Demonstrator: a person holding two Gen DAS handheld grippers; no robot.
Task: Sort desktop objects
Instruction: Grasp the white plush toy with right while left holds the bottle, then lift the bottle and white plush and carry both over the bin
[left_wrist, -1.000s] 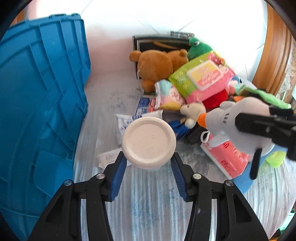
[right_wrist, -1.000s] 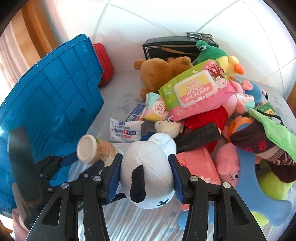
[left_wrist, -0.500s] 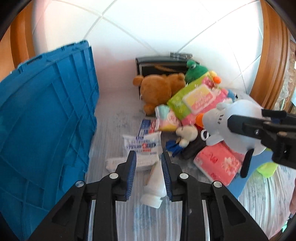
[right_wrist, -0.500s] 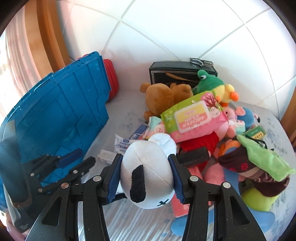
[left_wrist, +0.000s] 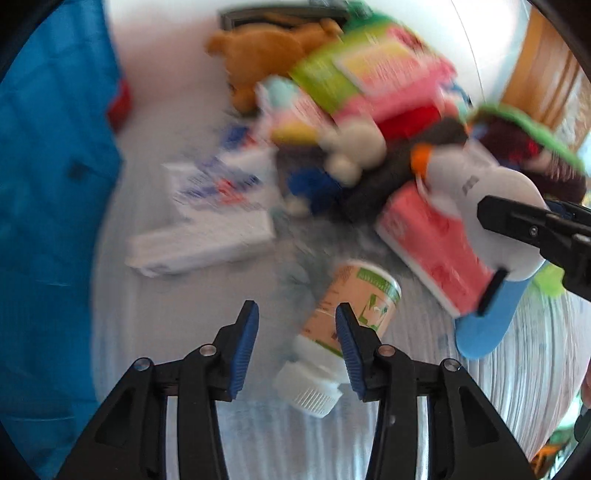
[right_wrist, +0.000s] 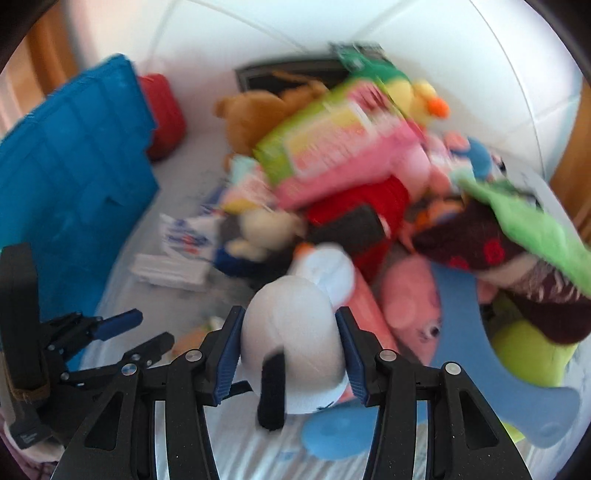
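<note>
My left gripper (left_wrist: 293, 325) is open and empty. A tan bottle (left_wrist: 347, 317) with a white cap and a green label lies on the table, partly between the fingers and against the right one. My right gripper (right_wrist: 290, 325) is shut on a white plush bird (right_wrist: 295, 332) with an orange beak; it also shows in the left wrist view (left_wrist: 491, 218). The left gripper shows at the lower left of the right wrist view (right_wrist: 147, 332). Both views are blurred.
A blue crate (left_wrist: 48, 184) stands on the left. A heap of plush toys, a wipes pack (right_wrist: 332, 140), a brown bear (left_wrist: 273, 51) and a pink pack (left_wrist: 432, 236) fills the back and right. White packets (left_wrist: 207, 229) lie on the grey table.
The left gripper let go of the bottle, which now lies on the table, and opened wider. The right gripper still holds the plush bird. Both cameras tilted down.
</note>
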